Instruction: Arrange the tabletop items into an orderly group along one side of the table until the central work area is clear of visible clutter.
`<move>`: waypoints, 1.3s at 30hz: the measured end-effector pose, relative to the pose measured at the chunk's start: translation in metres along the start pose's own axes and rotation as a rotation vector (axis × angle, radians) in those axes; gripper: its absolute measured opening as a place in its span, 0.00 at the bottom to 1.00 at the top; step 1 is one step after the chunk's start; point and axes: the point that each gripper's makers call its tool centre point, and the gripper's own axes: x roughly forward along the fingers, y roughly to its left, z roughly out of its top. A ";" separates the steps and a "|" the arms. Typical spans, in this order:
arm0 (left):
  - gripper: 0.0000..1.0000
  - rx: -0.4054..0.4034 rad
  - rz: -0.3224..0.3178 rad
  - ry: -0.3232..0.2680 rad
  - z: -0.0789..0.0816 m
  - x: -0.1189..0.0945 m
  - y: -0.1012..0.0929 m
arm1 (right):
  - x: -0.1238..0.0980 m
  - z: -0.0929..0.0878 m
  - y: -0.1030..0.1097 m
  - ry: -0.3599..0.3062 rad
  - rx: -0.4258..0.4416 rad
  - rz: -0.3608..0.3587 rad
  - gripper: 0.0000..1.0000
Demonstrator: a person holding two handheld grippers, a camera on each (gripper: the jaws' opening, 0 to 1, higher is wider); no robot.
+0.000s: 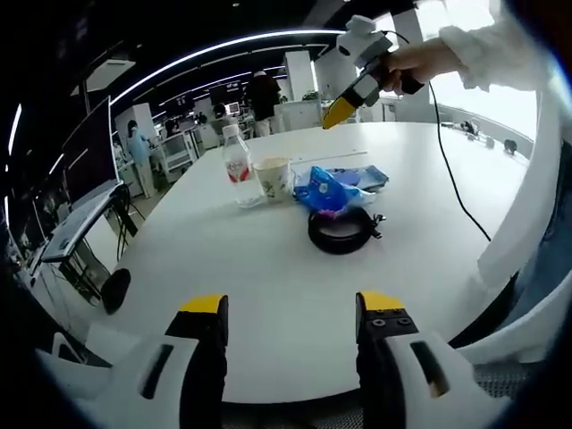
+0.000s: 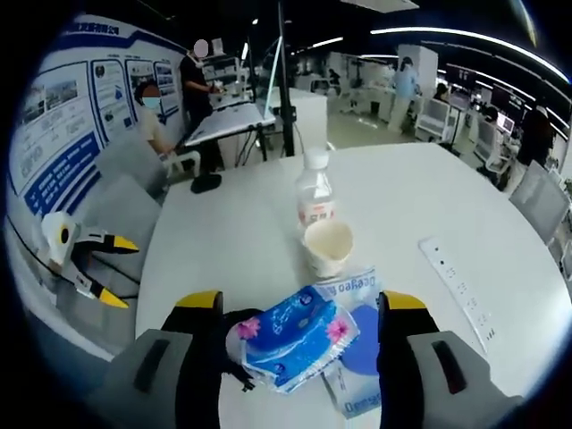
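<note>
My left tongs [image 1: 290,308] hang wide open over the bare near edge of the white table [image 1: 268,268], holding nothing. Ahead of them the items sit in a loose cluster: a bottle [image 1: 237,167] with a red label, a paper cup [image 1: 273,178] just beside it, a blue tissue pack [image 1: 323,190] next, and a black coil [image 1: 340,230] in front of the pack, nearest to me. My right tongs [image 1: 342,109] show in the left gripper view, raised above the far side of the cluster; from there I cannot tell how far the yellow tips are parted.

In the right gripper view my right tongs [image 2: 299,308] stand wide, with the tissue pack [image 2: 295,337] between the jaws but ungripped. Beyond it stand the cup [image 2: 328,246] and the bottle [image 2: 315,192]. A white power strip [image 2: 456,281] lies well apart to the right. My left tongs [image 2: 116,268] hover off the table's left edge, open.
</note>
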 end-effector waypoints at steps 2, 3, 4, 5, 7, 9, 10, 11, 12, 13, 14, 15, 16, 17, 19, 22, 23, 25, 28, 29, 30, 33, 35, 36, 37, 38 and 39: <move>0.59 -0.003 -0.006 0.000 0.000 0.000 -0.001 | -0.004 -0.003 0.000 -0.004 0.010 -0.005 0.68; 0.59 -0.001 -0.013 0.005 -0.001 0.001 -0.002 | -0.009 -0.005 0.002 -0.014 0.019 -0.006 0.68; 0.59 0.000 -0.016 0.008 -0.002 0.001 -0.003 | -0.011 -0.006 0.004 -0.019 0.025 -0.006 0.68; 0.59 0.003 -0.018 0.010 -0.002 0.001 -0.003 | -0.015 -0.010 0.006 -0.023 0.031 -0.005 0.68; 0.59 -0.002 -0.022 0.013 -0.002 0.001 -0.004 | -0.021 -0.015 0.009 -0.026 0.035 -0.007 0.67; 0.59 -0.007 -0.023 0.014 -0.002 0.001 -0.004 | -0.025 -0.021 0.012 -0.031 0.047 -0.003 0.66; 0.60 -0.009 -0.024 0.015 -0.002 0.001 -0.004 | -0.028 -0.029 0.015 -0.031 0.062 0.007 0.66; 0.60 -0.011 -0.024 0.017 -0.003 0.001 -0.004 | -0.029 -0.031 0.016 -0.029 0.064 0.007 0.66; 0.60 -0.011 -0.025 0.021 -0.003 0.001 -0.004 | -0.031 -0.039 0.017 -0.020 0.069 0.007 0.66; 0.60 -0.011 -0.026 0.023 -0.003 0.001 -0.004 | -0.032 -0.041 0.018 -0.019 0.070 0.008 0.66; 0.60 -0.012 -0.028 0.029 -0.004 0.001 -0.005 | -0.034 -0.047 0.018 -0.015 0.080 0.011 0.65; 0.60 -0.015 -0.031 0.036 -0.004 0.001 -0.006 | -0.035 -0.049 0.019 -0.016 0.086 0.013 0.65; 0.61 -0.017 -0.037 0.045 -0.005 0.001 -0.006 | -0.036 -0.051 0.019 -0.016 0.091 0.016 0.65; 0.62 -0.021 -0.041 0.052 -0.005 0.001 -0.007 | -0.038 -0.054 0.020 -0.014 0.093 0.020 0.65; 0.63 -0.018 -0.050 0.055 -0.004 0.001 -0.009 | -0.041 -0.058 0.022 -0.011 0.095 0.029 0.65; 0.63 -0.044 -0.095 0.088 -0.004 0.001 -0.018 | -0.046 -0.064 0.022 -0.012 0.100 0.038 0.64; 0.62 -0.069 -0.095 0.089 -0.003 0.002 -0.019 | -0.048 -0.065 0.022 -0.013 0.101 0.040 0.63; 0.61 -0.247 -0.111 0.011 0.025 0.006 -0.030 | -0.051 -0.068 0.019 -0.011 0.107 0.043 0.63; 0.60 -0.351 -0.129 -0.046 0.056 0.015 -0.043 | -0.053 -0.070 0.012 -0.011 0.113 0.031 0.63; 0.59 -0.370 -0.141 -0.059 0.065 0.019 -0.048 | -0.054 -0.070 0.008 -0.013 0.118 0.027 0.62; 0.59 -0.395 -0.159 -0.075 0.076 0.026 -0.054 | -0.054 -0.070 0.007 -0.013 0.118 0.026 0.62; 0.56 -0.443 -0.187 -0.070 0.089 0.047 -0.065 | -0.055 -0.069 0.000 -0.012 0.114 0.021 0.62; 0.54 -0.504 -0.209 -0.061 0.093 0.057 -0.071 | -0.055 -0.069 -0.004 -0.011 0.110 0.016 0.61; 0.53 -0.555 -0.230 -0.059 0.097 0.064 -0.075 | -0.055 -0.068 -0.009 -0.013 0.106 0.011 0.61; 0.53 -0.590 -0.248 -0.047 0.098 0.070 -0.078 | -0.054 -0.067 -0.012 -0.014 0.106 0.008 0.61; 0.53 -0.608 -0.252 -0.031 0.097 0.073 -0.079 | -0.053 -0.066 -0.014 -0.014 0.106 0.006 0.60; 0.53 -0.602 -0.254 -0.024 0.097 0.079 -0.079 | -0.050 -0.065 -0.017 -0.017 0.101 0.005 0.60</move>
